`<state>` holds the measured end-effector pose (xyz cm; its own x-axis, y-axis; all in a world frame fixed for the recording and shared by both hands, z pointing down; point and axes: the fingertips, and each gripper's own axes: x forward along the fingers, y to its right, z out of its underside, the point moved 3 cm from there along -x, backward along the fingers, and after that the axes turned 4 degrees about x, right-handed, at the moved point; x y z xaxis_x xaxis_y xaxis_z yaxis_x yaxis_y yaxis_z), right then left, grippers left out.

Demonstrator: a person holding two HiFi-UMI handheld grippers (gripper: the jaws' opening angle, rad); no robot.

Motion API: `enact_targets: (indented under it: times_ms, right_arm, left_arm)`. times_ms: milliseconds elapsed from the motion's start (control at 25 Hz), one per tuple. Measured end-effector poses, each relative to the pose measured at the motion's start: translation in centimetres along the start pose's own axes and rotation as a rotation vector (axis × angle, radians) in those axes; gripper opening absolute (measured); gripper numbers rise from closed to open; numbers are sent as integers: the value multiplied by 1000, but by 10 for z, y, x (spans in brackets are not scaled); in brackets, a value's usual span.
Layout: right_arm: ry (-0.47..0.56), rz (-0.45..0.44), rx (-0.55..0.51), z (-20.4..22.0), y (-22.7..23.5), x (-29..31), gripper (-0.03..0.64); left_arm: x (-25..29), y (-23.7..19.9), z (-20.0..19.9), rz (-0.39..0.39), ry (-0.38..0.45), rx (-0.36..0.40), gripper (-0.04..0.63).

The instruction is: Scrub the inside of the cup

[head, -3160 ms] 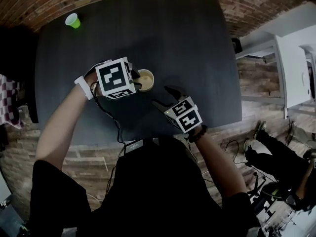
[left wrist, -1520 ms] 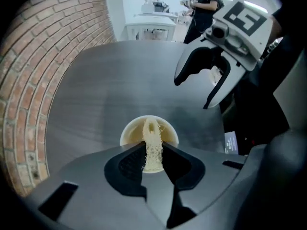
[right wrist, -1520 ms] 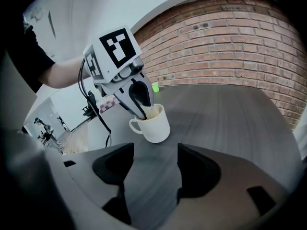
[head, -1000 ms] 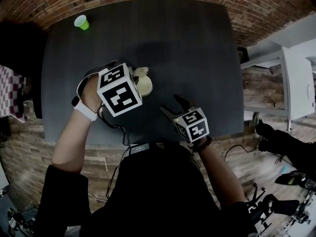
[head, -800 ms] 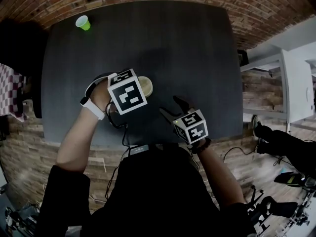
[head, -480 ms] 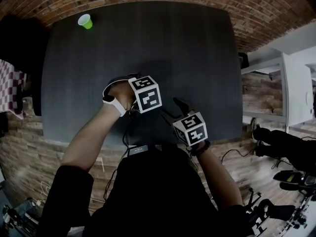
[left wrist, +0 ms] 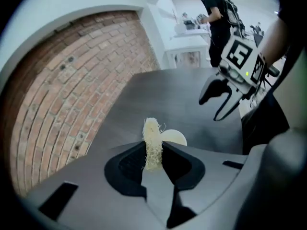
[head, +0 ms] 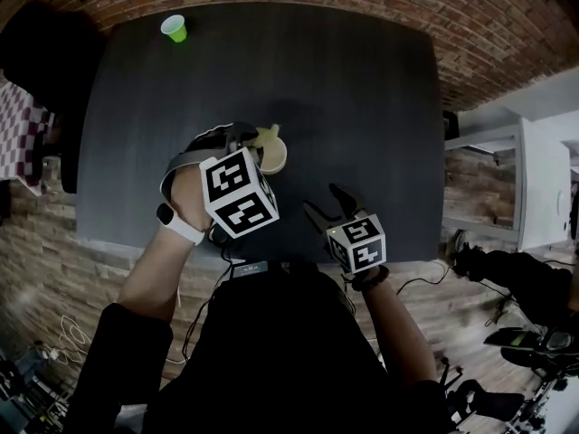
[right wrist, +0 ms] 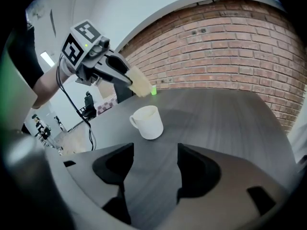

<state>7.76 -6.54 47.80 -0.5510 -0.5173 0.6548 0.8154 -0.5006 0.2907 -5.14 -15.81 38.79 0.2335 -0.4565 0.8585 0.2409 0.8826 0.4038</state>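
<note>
Cup upright, L gripper angled near it (prob. above rim), pinching fibrous scrubber, R gripper wide, empty

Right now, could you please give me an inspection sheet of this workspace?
Surface: dark table, with two cups on it.
Job's things: white cup with a handle stands upright on the table; pale fibrous scrubber is held above it, not inside.
Clutter: small green cup at the table's far left corner.
Grippers: left gripper shut on the scrubber; right gripper open, nothing between its fingers, apart from the white cup.
Cables: black cable hangs from the left gripper toward the table's near edge.
Surroundings: brick wall behind the table, white cabinet to the right, a person standing in the background.
</note>
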Motion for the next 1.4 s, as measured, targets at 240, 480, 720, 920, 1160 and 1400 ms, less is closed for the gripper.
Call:
enact_targets:
  times_ms: [240,480,720,920,1160,1400]
  right_arm:
    - [63,40,15,-11,6,-26,301]
    - [195,81,42,-45,0,-71,301]
    - [348,50,85,-75,-12,-122,102]
    - [447,35,121,-90,-31,-138,78]
    - [492,10,59,-107,-59,-138,66]
    - [459,-31,28,-100,-74,-133,49]
  left_arm:
    - [-64,-33,29,-68,408,-505,92]
    - [-84,-27,120,-68,484,-930,93]
    - [-115,-38,182,-276,525,-1169,93]
    - [-135,-40,180,-371,589,-1119,94]
    - [-127,-30,160,-293,624,-1120,94]
    - [-121,-29,152,-262,617,-1102,94]
